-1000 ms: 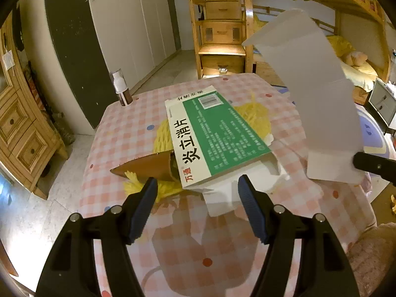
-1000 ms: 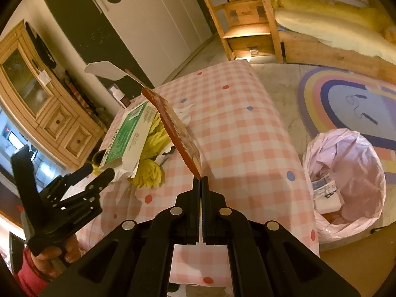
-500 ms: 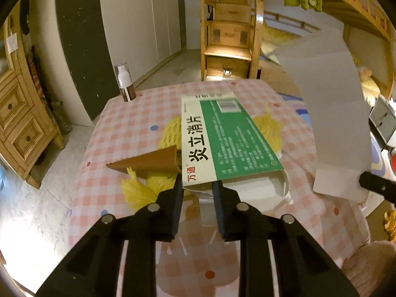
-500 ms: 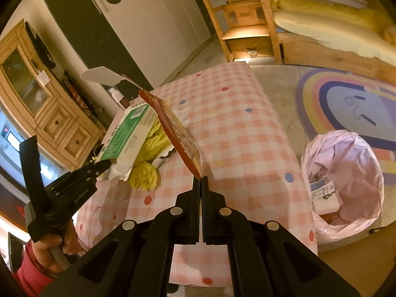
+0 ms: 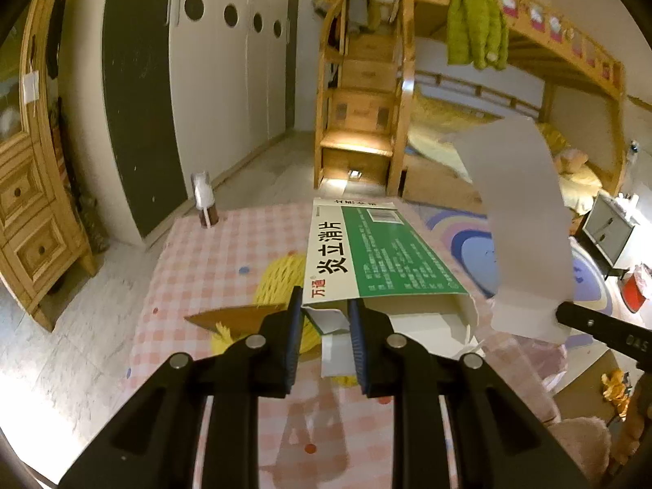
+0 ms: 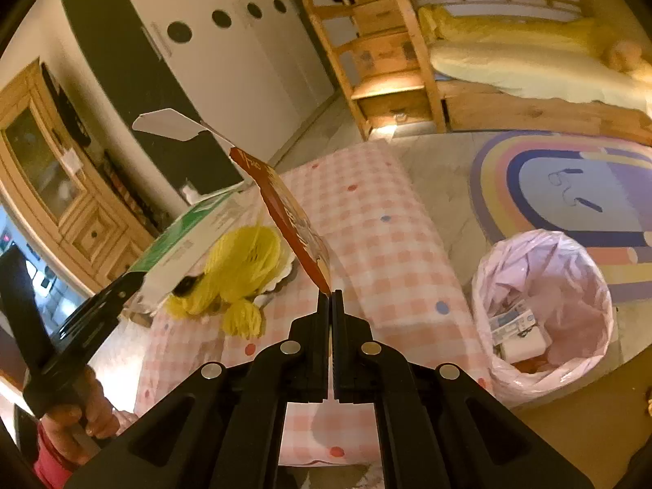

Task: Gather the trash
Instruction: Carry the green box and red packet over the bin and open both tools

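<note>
A wooden bunk bed (image 5: 509, 81) (with drawer steps) faced white wardrobes (image 5: 228, 81); a rainbow rug (image 6: 570, 187) covered the floor.

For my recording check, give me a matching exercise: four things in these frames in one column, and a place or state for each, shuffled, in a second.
Things:
1. green-and-white box
2. flattened red carton
3. yellow yarn
4. pink-lined bin

Places or states:
A. on the floor beside the table, trash inside
B. lying on the checked tablecloth
C. gripped at its open end by the left gripper
D. pinched at a corner by the right gripper

Pairs: 1-C, 2-D, 3-B, 4-A
</note>
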`<action>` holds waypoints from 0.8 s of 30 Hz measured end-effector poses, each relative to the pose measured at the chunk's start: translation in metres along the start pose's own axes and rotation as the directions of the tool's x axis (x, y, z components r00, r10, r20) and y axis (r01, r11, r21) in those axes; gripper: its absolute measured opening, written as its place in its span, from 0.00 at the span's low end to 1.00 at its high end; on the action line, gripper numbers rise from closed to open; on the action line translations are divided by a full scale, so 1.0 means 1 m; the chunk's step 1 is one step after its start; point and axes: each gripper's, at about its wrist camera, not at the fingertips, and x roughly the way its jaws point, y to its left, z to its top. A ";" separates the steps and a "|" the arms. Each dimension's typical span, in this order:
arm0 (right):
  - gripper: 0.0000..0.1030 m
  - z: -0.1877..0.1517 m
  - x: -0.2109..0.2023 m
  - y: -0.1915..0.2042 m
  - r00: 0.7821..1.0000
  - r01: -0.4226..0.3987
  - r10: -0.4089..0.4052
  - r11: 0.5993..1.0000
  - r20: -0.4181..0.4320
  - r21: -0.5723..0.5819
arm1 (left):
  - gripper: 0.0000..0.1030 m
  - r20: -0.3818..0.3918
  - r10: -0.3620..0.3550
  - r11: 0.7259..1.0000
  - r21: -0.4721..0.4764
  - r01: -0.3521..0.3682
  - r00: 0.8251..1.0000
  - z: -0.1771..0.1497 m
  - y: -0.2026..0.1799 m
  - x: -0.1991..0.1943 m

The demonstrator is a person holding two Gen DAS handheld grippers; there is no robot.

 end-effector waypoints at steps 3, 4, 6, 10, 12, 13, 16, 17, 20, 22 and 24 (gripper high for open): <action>0.01 -0.001 -0.011 -0.005 1.000 0.005 -0.005 1.000 0.018 0.010 | 0.19 0.035 -0.030 1.000 -0.008 0.030 0.999 0.004 -0.005 -0.014; 0.01 -0.001 -0.014 -0.007 1.000 0.006 -0.006 1.000 0.022 0.013 | 0.19 0.044 -0.042 0.999 -0.015 0.043 0.998 0.005 -0.005 -0.018; 0.01 -0.002 -0.021 -0.012 0.999 0.016 -0.016 1.000 0.036 0.017 | 0.19 0.056 -0.062 0.998 -0.023 0.063 0.997 0.006 -0.006 -0.023; 0.01 -0.004 -0.032 -0.030 0.997 0.038 -0.041 0.998 0.059 0.054 | 0.19 0.062 -0.082 0.997 0.011 0.082 0.995 0.009 -0.019 -0.026; 0.01 -0.006 -0.037 -0.041 0.996 0.053 -0.058 0.996 0.062 0.076 | 0.19 0.058 -0.103 0.994 0.035 0.102 0.993 0.007 -0.034 -0.024; 0.01 -0.008 -0.040 -0.048 0.995 0.065 -0.071 0.994 0.063 0.090 | 0.19 0.056 -0.113 0.993 0.045 0.111 0.992 0.004 -0.041 -0.024; 0.01 -0.012 -0.049 -0.069 0.992 0.098 -0.107 0.987 0.066 0.131 | 0.19 0.028 -0.158 0.984 0.092 0.155 0.987 -0.003 -0.072 -0.012; 0.01 -0.014 -0.052 -0.075 0.991 0.109 -0.119 0.984 0.067 0.141 | 0.19 0.015 -0.174 0.979 0.109 0.171 0.985 -0.007 -0.084 -0.008; 0.01 -0.022 -0.062 -0.104 0.983 0.156 -0.173 0.967 0.068 0.201 | 0.19 -0.015 -0.224 0.961 0.161 0.224 0.974 -0.013 -0.119 0.004; 0.01 -0.025 -0.066 -0.120 0.977 0.183 -0.203 0.955 0.062 0.234 | 0.19 -0.032 -0.252 0.948 0.194 0.254 0.967 -0.016 -0.140 0.011; 0.01 -0.030 -0.068 -0.140 0.968 0.226 -0.247 0.936 0.048 0.272 | 0.19 -0.056 -0.278 0.932 0.225 0.283 0.959 -0.017 -0.163 0.022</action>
